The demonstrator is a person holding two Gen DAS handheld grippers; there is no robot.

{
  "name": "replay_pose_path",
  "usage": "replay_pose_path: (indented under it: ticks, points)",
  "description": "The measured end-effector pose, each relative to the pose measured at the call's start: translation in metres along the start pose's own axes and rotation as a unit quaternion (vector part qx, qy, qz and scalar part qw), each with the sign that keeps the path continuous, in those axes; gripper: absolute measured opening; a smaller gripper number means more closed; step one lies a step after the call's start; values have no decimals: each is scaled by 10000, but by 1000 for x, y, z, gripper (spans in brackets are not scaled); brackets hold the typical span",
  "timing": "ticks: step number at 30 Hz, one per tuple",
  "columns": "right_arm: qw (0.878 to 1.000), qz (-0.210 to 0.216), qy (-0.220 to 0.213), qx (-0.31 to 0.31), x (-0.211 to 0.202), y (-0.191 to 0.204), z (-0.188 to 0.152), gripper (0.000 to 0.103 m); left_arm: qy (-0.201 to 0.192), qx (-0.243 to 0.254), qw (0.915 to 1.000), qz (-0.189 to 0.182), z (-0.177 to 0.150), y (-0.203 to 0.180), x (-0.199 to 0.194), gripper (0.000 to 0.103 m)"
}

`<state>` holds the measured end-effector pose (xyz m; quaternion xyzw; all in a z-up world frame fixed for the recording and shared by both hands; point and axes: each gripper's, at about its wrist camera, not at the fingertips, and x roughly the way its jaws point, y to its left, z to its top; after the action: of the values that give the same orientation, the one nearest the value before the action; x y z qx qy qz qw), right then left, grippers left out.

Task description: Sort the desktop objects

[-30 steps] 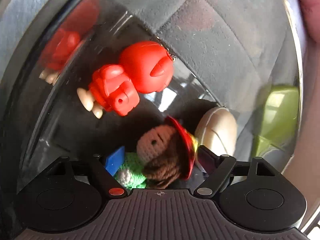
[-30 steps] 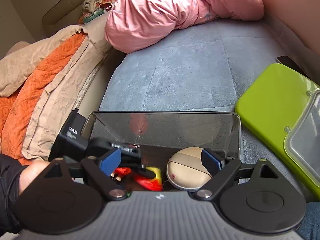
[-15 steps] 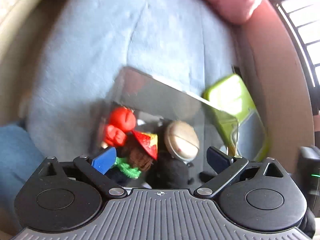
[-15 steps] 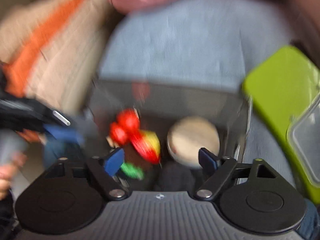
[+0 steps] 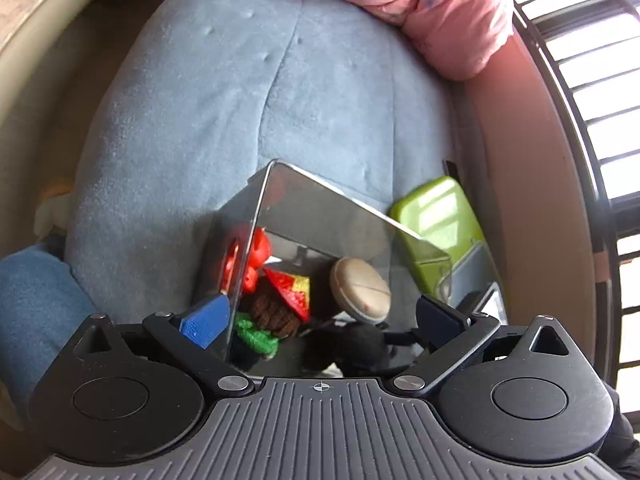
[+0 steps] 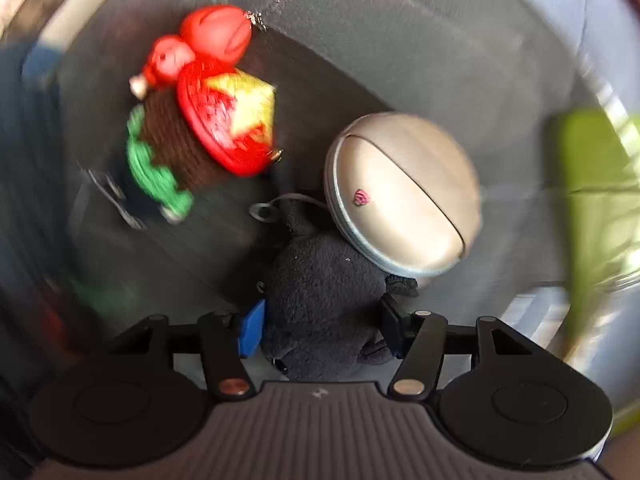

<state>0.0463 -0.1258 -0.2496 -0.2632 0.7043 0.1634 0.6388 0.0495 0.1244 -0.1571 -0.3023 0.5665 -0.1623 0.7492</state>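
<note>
No writing can be read; only a small pink mark is seen on the beige round case (image 6: 404, 196). A black plush (image 6: 324, 300) lies in the clear box (image 5: 340, 216), flanked by the right gripper (image 6: 320, 330), whose jaws have just been closing; contact cannot be told. The left gripper (image 5: 320, 318) is held spread wide above, empty.

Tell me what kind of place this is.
Likely a bedroom or living room at home: a blue-grey cushioned seat or bed, a crumpled pink quilt, and a barred window beside it.
</note>
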Motion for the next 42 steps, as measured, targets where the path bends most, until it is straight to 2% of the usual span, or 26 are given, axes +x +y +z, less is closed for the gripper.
replay_pose_path:
  ticks: [2,4,6,8,10,12,15,18,19,20,21,24,26,28,30,31,32,34,36,38,39,42]
  points:
    - [9998,111,181,-26,-3,-4,-2,71,118,62,9999,-27,1,-1,4,103]
    - [9988,372,-56,308,-28,-16,-5,73,149,129,9998,-17,3,-1,5,103]
    - [9947,570,-514,684,-60,-30,-7,89,88,31,9999,-73,6,2,3,103]
    - [9882,273,-1273,810,-89,-37,-12,97,25,-119,9998,-156,8,3,2,103]
    - [9844,-377,-1622,569,-98,-31,-8,97,35,-163,9996,-246,7,3,3,103]
    - [9830,-909,-1583,183,-84,-15,0,92,97,-69,9996,-247,1,0,3,103]
    - [9829,-1330,-1190,-450,-40,12,13,81,204,63,9996,-196,-7,-2,2,103]
    - [9718,-1930,-784,-1106,7,32,17,79,185,20,9998,-101,-9,3,-2,103]
    - [9686,-1972,-785,-1298,15,36,15,78,157,-22,9998,-78,-9,6,-3,103]
    - [9688,-1871,-819,-1401,17,37,12,67,131,-83,9999,-74,-9,9,-4,103]
    - [9747,-1622,-787,-1317,16,35,11,49,105,-153,9998,-78,-9,11,-4,103]
    - [9850,-1191,-995,-755,-1,25,12,37,148,-329,9992,-169,-7,16,2,103]
    - [9884,-924,-1127,-436,-11,15,15,37,269,-301,9989,-225,-8,14,7,103]
    - [9924,-473,-1130,130,-26,-5,15,49,326,-202,9990,-216,-10,12,8,103]
    - [9919,339,-1020,675,-43,-29,10,82,300,-232,9991,-212,-9,12,9,103]
    - [9912,651,-896,731,-49,-37,8,86,277,-278,9990,-223,-8,12,10,103]
    - [9928,742,-715,605,-52,-38,6,86,268,-320,9989,-233,-7,12,11,103]
    - [9987,219,-442,120,-52,-27,6,86,283,-382,9985,-268,-7,12,14,103]
    - [9983,-373,-178,-422,-35,-13,3,83,382,-347,9981,-324,-9,9,19,103]
    - [9963,-475,199,-692,-14,-2,1,77,483,-261,9980,-302,-12,6,21,103]
    - [9955,-461,391,-729,-2,-1,1,68,508,-227,9981,-264,-13,6,21,103]
    - [9952,-376,585,-689,16,-9,-1,62,438,-277,9985,-189,-14,11,15,103]
